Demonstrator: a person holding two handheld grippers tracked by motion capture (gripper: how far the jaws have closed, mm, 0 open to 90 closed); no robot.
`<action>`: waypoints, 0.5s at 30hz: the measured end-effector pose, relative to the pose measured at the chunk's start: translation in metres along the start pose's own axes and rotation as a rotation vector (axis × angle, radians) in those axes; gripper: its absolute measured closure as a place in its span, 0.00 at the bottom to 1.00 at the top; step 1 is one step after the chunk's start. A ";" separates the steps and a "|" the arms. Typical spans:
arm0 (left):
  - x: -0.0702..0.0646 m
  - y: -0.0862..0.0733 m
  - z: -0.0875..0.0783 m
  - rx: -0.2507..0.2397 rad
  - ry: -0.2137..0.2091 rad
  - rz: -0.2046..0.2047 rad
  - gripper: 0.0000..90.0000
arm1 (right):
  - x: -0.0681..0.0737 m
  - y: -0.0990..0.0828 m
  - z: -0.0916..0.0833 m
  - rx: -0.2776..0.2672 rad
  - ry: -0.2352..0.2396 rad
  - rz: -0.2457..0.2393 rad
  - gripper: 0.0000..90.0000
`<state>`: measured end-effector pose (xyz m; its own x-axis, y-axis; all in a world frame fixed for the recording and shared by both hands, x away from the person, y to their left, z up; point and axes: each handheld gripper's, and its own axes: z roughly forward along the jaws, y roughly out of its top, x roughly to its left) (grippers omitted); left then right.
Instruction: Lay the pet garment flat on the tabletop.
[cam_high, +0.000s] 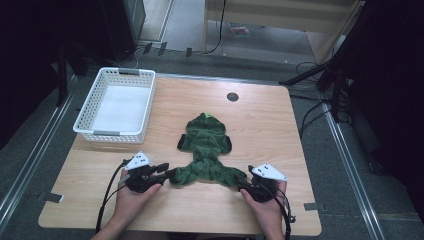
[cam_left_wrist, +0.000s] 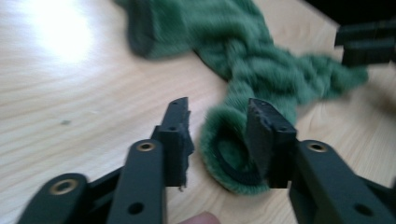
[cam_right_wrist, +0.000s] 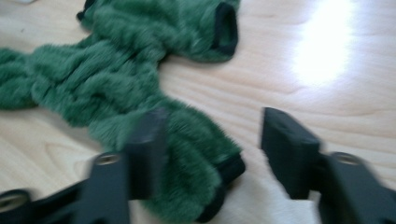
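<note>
The green fleece garment (cam_high: 205, 150) lies mid-frame on the table (cam_high: 260, 130). It looks light, soft and floppy; its cuffs are best pinched. Left gripper (cam_left_wrist: 217, 116) and right gripper (cam_right_wrist: 212, 135) stand open at them.

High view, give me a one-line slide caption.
Two hand-held grippers, left and right, open at the near ends of a green fuzzy garment on a wooden table.

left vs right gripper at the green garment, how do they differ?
The left gripper has a black-trimmed cuff lying between its jaws; the right gripper has one jaw over the fuzzy green garment and the other over bare table. Left jaws look sharp, right blurred. Both open.
</note>
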<state>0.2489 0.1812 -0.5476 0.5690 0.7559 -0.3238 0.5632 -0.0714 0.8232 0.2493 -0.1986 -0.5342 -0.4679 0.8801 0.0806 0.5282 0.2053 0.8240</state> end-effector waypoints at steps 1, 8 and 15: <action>0.001 0.000 -0.003 -0.016 0.020 0.007 0.59 | -0.002 0.001 -0.002 -0.013 -0.003 0.012 0.30; 0.005 0.001 -0.028 -0.070 0.150 0.008 0.21 | -0.008 0.003 -0.013 -0.059 -0.044 0.016 0.10; 0.012 0.001 -0.051 -0.094 0.171 0.000 0.10 | -0.015 0.004 -0.019 -0.067 -0.006 0.030 0.00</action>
<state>0.2253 0.2230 -0.5271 0.4544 0.8561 -0.2463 0.4999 -0.0163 0.8659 0.2447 -0.2189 -0.5211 -0.4482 0.8880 0.1027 0.4933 0.1499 0.8568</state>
